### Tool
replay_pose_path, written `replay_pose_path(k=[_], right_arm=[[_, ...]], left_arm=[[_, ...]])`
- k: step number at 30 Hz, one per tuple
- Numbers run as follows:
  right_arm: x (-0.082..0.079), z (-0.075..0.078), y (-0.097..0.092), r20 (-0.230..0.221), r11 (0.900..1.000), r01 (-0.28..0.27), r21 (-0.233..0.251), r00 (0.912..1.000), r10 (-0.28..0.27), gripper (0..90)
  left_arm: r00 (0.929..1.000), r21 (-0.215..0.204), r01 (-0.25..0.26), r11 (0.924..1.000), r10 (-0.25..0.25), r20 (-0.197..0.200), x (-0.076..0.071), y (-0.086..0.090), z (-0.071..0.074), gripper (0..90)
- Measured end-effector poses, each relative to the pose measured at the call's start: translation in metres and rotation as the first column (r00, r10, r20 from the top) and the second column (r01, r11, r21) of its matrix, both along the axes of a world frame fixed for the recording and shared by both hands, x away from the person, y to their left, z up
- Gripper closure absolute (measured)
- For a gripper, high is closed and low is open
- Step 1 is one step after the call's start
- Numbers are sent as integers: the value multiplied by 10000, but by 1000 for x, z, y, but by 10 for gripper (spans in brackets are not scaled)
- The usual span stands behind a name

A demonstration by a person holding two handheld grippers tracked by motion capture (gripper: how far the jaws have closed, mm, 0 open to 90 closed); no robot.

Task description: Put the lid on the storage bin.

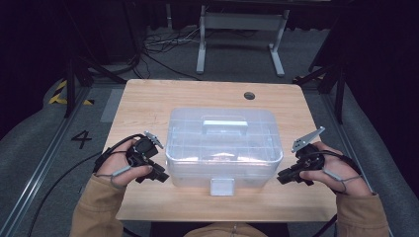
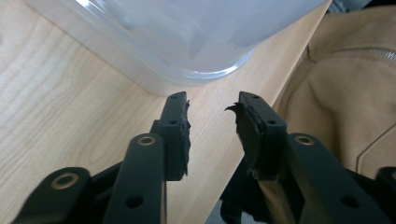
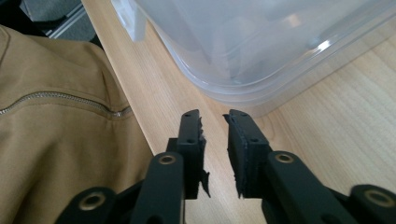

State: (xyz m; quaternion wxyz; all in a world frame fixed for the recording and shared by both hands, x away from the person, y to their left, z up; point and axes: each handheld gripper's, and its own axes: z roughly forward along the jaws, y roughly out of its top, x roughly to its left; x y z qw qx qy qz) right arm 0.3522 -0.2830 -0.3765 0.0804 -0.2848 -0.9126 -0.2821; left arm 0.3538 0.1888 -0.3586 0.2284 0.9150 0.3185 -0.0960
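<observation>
Both grippers hang parted and empty, the left gripper [image 1: 159, 174] and right gripper [image 1: 285, 175] flanking the clear plastic box [image 1: 223, 145], its long axis running between them, each equally near.

I see a clear, faintly bluish plastic box [image 1: 223, 143] with a white latch [image 1: 222, 187] and a pale handle [image 1: 225, 123], sitting on a light wood-grain counter [image 1: 148, 98]. My left gripper [image 1: 159, 174] and right gripper [image 1: 284, 176] are black with brass-coloured rivets, my sleeves [image 1: 96, 210] tan, the floor [image 1: 29, 148] grey.
</observation>
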Motion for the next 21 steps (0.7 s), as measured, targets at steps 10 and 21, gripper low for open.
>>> replay_pose_path(k=[10,21], right_arm=[[0,14,-18,503,9950,444,899,9975,-491,657],[8,24,-34,1576,9751,1447,1678,9725,-1714,593]], left_arm=[[9890,-1296,-1038,9861,1161,918,-5,24,13,580],[9195,-2566,-2797,9252,3350,2056,-4,53,16,549]])
